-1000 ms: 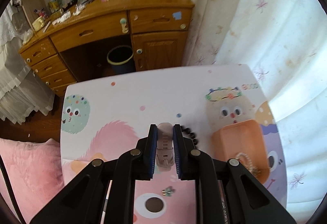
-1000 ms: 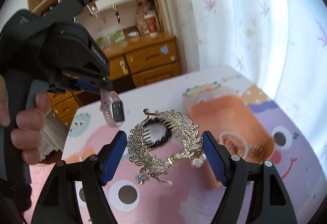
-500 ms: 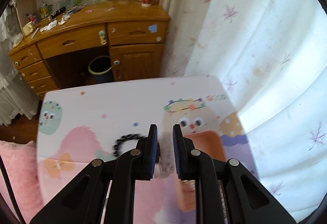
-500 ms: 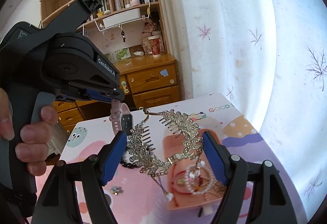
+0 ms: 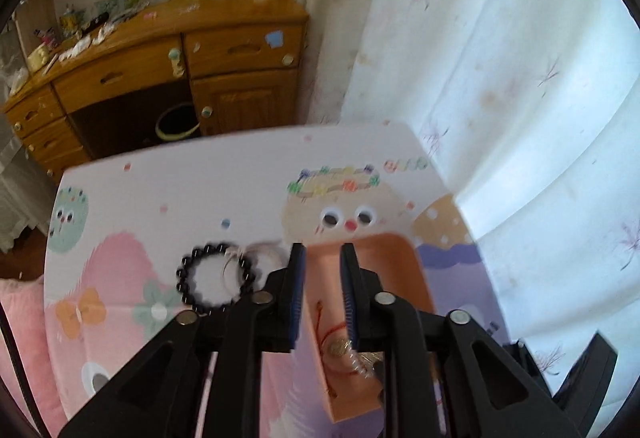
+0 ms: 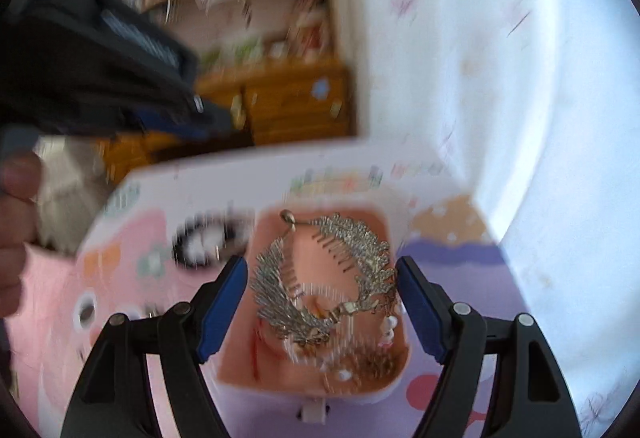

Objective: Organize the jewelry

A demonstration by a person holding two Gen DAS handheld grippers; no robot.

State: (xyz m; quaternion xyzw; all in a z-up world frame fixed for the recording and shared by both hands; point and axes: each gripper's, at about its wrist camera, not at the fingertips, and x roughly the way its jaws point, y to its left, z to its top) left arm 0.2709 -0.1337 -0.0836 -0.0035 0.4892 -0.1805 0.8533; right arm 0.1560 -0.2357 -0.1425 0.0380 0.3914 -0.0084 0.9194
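Observation:
An orange tray (image 5: 412,270) sits on the cartoon-print table and holds a red cord with a gold charm (image 5: 338,346) and pearls. My left gripper (image 5: 323,278) hangs over the tray's left part, jaws a narrow gap apart, with nothing between them; the pink watch is out of sight. My right gripper (image 6: 320,298) is shut on a silver leaf tiara (image 6: 320,278) and holds it above the tray (image 6: 396,378). A black bead bracelet (image 5: 214,278) lies on the table left of the tray, with a thin silver bangle (image 5: 260,258) beside it.
The table's far edge (image 5: 240,142) faces a wooden desk (image 5: 168,50) with a blue bin under it. White curtains (image 5: 500,78) hang at the right. A pink cushion (image 5: 20,338) lies at the left. The left gripper's body (image 6: 100,70) fills the right wrist view's upper left.
My left gripper moved right over the tray and the pink watch is gone from its jaws. My right gripper carried the tiara over the tray and lowered it.

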